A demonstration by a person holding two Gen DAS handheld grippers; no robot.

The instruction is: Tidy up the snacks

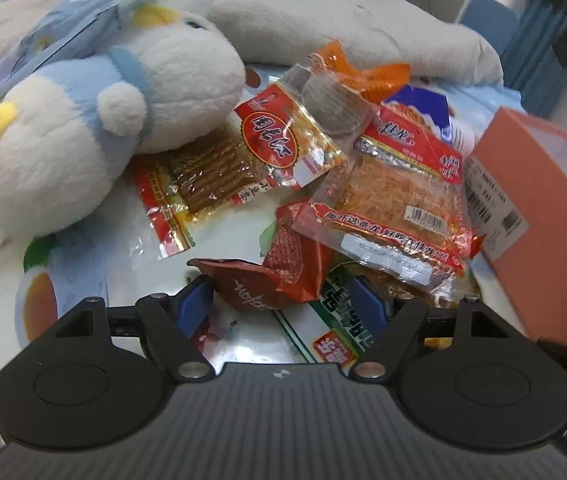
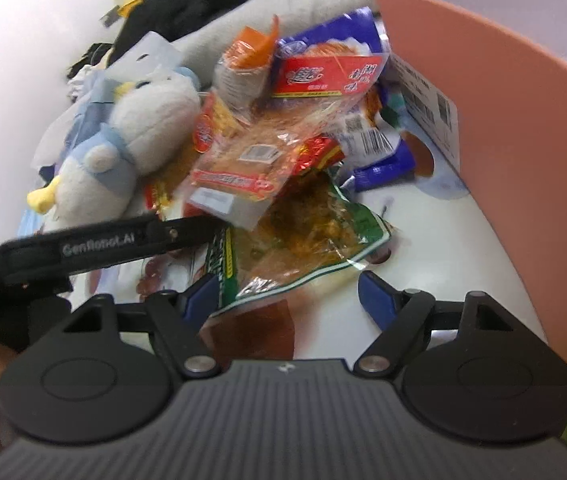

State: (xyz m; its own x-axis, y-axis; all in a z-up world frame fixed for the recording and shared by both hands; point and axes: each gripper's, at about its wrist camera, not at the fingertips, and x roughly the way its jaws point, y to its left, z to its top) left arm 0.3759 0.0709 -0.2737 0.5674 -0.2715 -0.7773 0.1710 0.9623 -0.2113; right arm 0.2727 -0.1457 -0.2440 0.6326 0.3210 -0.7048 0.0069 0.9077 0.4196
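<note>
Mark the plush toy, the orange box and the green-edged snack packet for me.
Plush toy (image 1: 83, 136), left wrist view, on its white belly.
Orange box (image 2: 503, 128), right wrist view, on its outer side wall.
Green-edged packet (image 2: 307, 232), right wrist view, on its clear middle.

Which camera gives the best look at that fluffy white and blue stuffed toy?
The left wrist view: the white and blue plush toy sits large and close, with yellow parts visible. In the right wrist view the toy is smaller, farther off and blurrier, beside the snack pile.
</note>
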